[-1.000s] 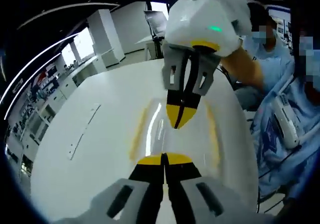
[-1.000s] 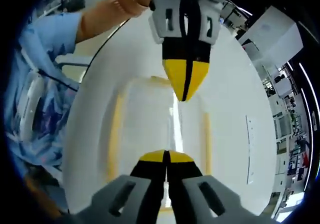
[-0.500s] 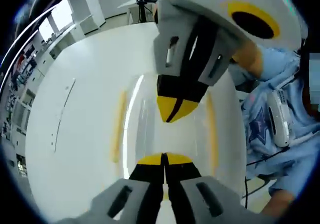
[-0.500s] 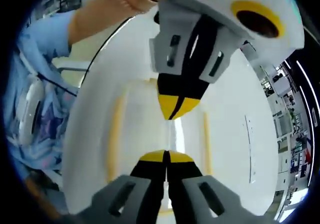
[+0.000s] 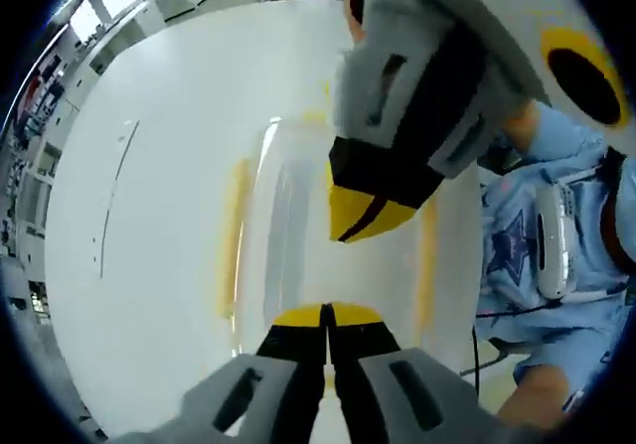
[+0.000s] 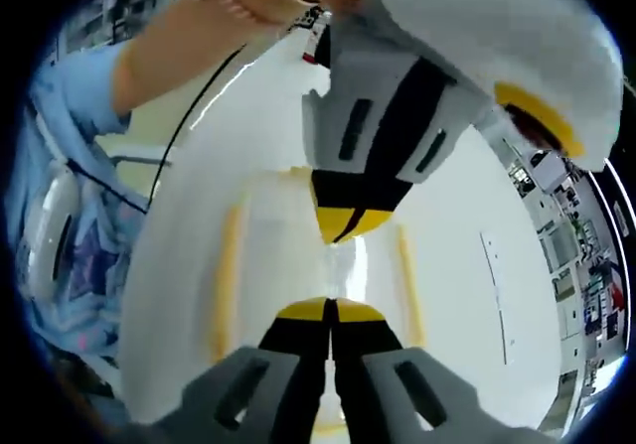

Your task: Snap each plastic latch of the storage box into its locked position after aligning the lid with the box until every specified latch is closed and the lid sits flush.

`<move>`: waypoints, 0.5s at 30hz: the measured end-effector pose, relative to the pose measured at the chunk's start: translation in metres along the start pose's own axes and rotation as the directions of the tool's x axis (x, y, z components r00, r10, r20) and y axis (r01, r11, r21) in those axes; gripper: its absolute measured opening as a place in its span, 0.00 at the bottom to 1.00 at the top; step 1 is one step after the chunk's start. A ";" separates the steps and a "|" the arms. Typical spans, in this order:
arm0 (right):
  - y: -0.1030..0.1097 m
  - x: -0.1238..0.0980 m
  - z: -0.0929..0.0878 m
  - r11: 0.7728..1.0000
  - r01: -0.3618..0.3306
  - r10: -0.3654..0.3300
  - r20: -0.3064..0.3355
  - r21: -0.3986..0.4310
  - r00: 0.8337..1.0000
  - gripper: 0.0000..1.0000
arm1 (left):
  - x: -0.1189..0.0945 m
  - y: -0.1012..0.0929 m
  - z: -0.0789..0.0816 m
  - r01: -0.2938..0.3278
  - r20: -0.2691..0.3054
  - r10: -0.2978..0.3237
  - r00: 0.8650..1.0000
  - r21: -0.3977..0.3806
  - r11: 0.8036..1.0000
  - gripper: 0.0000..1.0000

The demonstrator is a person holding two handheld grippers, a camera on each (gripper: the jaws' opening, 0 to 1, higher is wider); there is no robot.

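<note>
Both tongs, left (image 5: pixel 324 314) and right (image 6: pixel 329 308), are closed and empty over the clear, rigid, light-looking box (image 5: pixel 298 216); press its yellow latches (image 5: pixel 235 235) at 9 and 3 o'clock.

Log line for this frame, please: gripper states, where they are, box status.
left gripper: shut | right gripper: shut | both tip-to-tip over storage box lid | yellow latches along both sides, lock state unclear | white table

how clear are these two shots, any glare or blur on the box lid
Left gripper view: a bright glare streak runs along the lid, its yellow latches smeared by blur, and the right gripper looms large and soft. Right gripper view: the lid is washed out to near white, edges hazy; the fisheye bends the table edge in both.
</note>
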State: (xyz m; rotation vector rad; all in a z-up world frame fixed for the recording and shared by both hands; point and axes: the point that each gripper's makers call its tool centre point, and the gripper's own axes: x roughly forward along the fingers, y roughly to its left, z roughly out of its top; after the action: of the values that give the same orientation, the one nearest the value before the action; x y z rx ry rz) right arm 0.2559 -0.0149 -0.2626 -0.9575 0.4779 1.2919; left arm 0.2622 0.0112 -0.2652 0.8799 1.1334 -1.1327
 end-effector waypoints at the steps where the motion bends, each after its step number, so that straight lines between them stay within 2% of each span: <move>1: 0.000 0.000 0.000 1.000 0.011 -0.011 0.007 0.010 1.000 0.00 | 0.000 0.000 -0.001 -0.009 -0.026 0.009 1.000 0.001 1.000 0.00; 3: -0.001 -0.001 0.000 0.999 0.031 -0.032 0.025 0.037 0.999 0.00 | 0.002 -0.002 -0.002 -0.033 -0.087 0.035 0.996 0.020 0.999 0.00; 5: 0.002 -0.004 -0.001 0.998 0.037 -0.039 0.038 0.041 0.999 0.00 | -0.001 0.001 -0.004 -0.044 -0.108 0.044 0.993 0.008 0.999 0.00; 6: 0.003 -0.006 -0.001 0.997 0.039 -0.043 0.053 0.066 0.998 0.00 | -0.001 0.005 0.000 -0.041 -0.106 0.044 0.993 0.032 0.999 0.00; 8: 0.005 -0.008 -0.001 0.995 0.049 -0.054 0.062 0.081 0.997 0.00 | 0.005 0.001 0.000 -0.043 -0.107 0.046 0.993 0.027 0.999 0.00; 12: 0.009 -0.011 -0.003 0.994 0.088 -0.093 0.074 0.073 0.993 0.00 | 0.008 -0.002 -0.002 -0.037 -0.095 0.035 0.995 -0.011 0.999 0.00; 15: 0.015 -0.014 -0.004 0.993 0.095 -0.100 0.078 0.064 0.992 0.00 | 0.009 -0.003 -0.001 -0.018 -0.065 0.017 0.998 -0.028 0.999 0.00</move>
State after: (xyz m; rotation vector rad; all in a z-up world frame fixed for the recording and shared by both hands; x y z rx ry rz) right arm 0.2394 -0.0267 -0.2588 -0.8648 0.4002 1.2171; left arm 0.2595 0.0095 -0.2745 0.9083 1.1898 -1.0781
